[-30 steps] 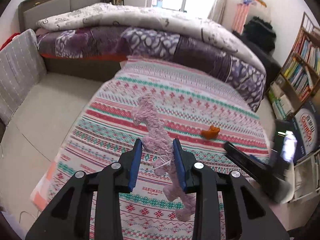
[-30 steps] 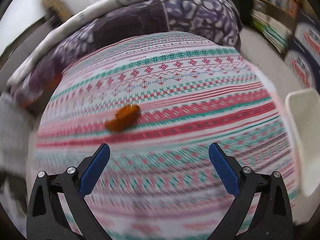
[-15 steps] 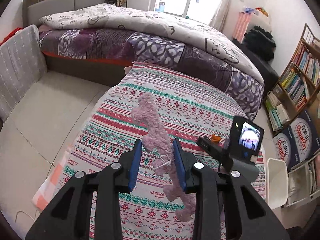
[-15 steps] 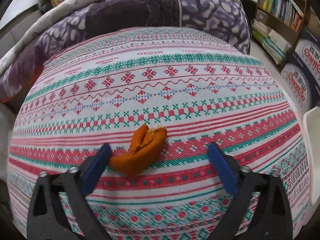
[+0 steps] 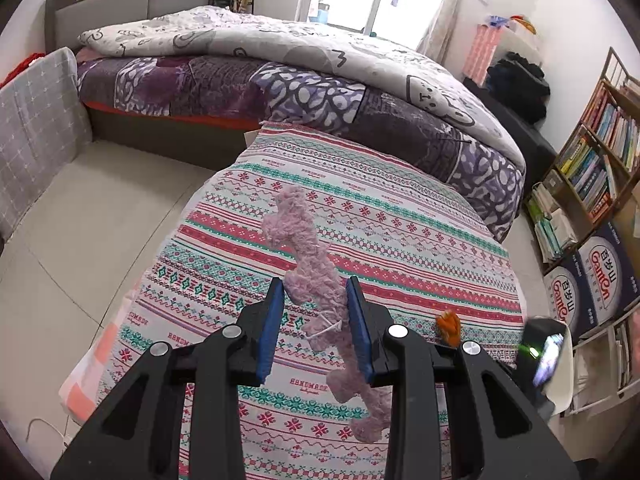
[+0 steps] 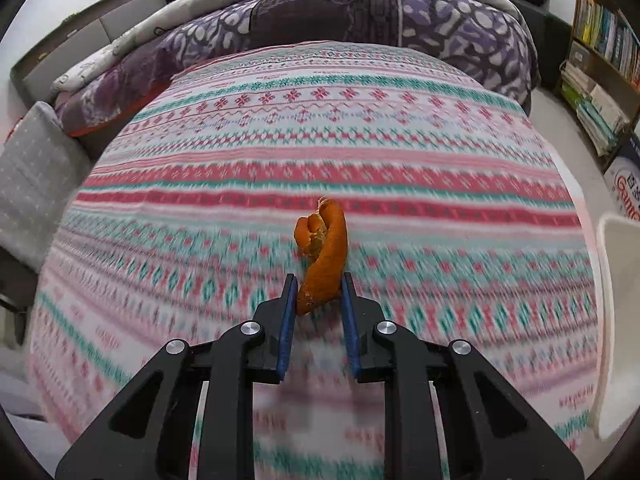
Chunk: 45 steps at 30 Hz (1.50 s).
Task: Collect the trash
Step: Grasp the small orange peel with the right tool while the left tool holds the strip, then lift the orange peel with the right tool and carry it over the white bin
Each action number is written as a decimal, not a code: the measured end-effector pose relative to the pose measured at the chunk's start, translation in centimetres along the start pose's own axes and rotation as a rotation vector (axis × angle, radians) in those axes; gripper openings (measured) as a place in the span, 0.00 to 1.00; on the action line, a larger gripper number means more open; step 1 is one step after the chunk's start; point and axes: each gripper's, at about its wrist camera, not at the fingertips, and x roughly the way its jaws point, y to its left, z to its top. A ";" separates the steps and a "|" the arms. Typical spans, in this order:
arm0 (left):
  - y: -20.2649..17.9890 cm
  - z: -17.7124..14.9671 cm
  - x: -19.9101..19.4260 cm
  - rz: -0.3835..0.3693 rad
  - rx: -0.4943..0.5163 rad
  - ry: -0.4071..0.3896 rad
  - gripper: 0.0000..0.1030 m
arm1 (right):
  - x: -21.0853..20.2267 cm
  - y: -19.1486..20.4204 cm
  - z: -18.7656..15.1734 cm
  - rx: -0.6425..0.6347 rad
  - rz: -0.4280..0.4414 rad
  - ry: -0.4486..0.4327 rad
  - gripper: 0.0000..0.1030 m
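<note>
My left gripper (image 5: 315,292) is shut on a fluffy pink strip of yarn (image 5: 308,268) and holds it above the patterned cloth (image 5: 400,232). The strip sticks up past the fingertips and hangs down below them. My right gripper (image 6: 319,284) is shut on a curled piece of orange peel (image 6: 324,248), held just above the same cloth (image 6: 320,140). The peel (image 5: 449,325) also shows in the left wrist view, with the right gripper's body (image 5: 544,356) at the right edge.
A white bin (image 6: 616,320) stands at the cloth's right edge. A bed with a purple quilt (image 5: 280,88) lies behind. A bookshelf (image 5: 600,160) and boxes (image 5: 588,284) stand at the right. A grey cushion (image 5: 36,128) leans at the left beside bare floor (image 5: 100,220).
My right gripper came down on the orange peel, closed on it and lifted it off the cloth. My left gripper rose and pulled back, still holding the pink yarn.
</note>
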 end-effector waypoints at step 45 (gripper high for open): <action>-15.1 -4.3 2.4 -0.078 0.195 -0.055 0.31 | -14.5 -11.9 -0.1 -0.014 -0.059 -0.271 0.20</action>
